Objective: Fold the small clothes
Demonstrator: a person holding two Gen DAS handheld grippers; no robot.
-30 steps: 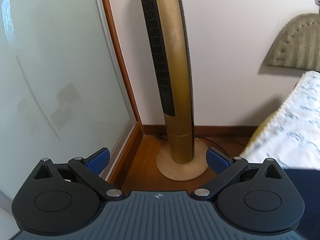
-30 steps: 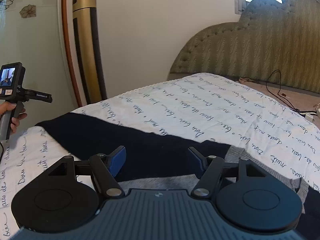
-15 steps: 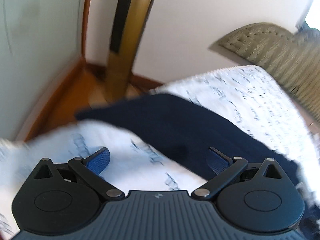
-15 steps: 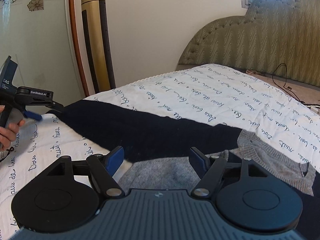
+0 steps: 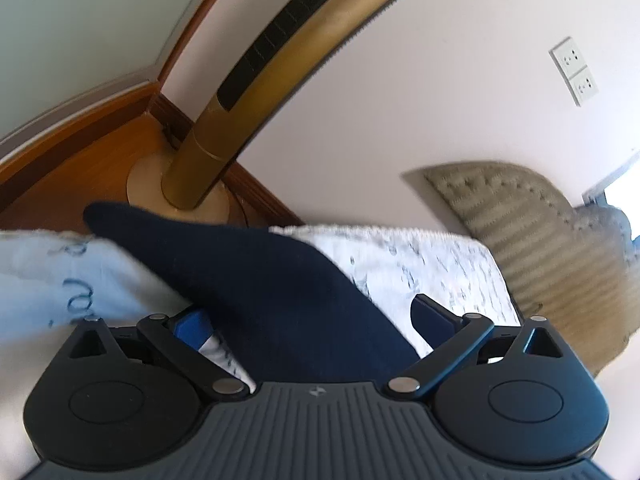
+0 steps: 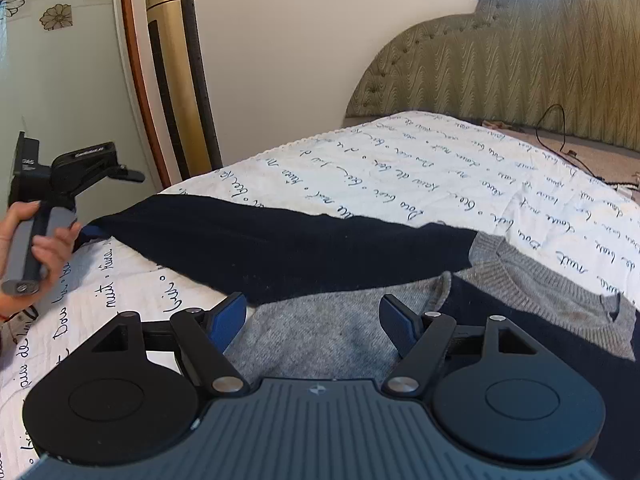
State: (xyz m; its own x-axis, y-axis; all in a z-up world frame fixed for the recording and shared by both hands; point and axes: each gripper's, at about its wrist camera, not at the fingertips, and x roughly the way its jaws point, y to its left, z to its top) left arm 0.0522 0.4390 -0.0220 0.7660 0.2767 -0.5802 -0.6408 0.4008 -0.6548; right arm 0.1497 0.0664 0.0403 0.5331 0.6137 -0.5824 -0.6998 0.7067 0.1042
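Knitwear lies spread on the bed: one sweater (image 6: pixel 344 332), grey in the body with a dark navy sleeve (image 6: pixel 280 240) stretched out to my left across the white script-printed bedspread (image 6: pixel 420 176). My left gripper (image 5: pixel 308 320) has its fingers spread wide, straddling that sleeve near its cuff end, and nothing is pinched yet. My right gripper (image 6: pixel 314 318) is also spread, hovering over the grey body close to the sleeve's lower edge, holding nothing.

Risks as I judge them: the left view is blurred, so my aim there is loose, and closing now could catch the bedspread along with the sleeve, dragging the cover into the fold. The lower left finger sits right at the sleeve's edge over the bedspread, so this seems likely. A shallow bite on the thick knit could also slip once I lift. If my right gripper does not pin the body, the whole sweater may slide.

Count: one sweater, one sleeve in clear view, two grippers, one bedspread, one padded headboard (image 6: pixel 520 64), one gold tower fan (image 6: pixel 180 80), one double wall socket (image 5: pixel 575 71), one dark cable (image 6: pixel 560 128) by the headboard.
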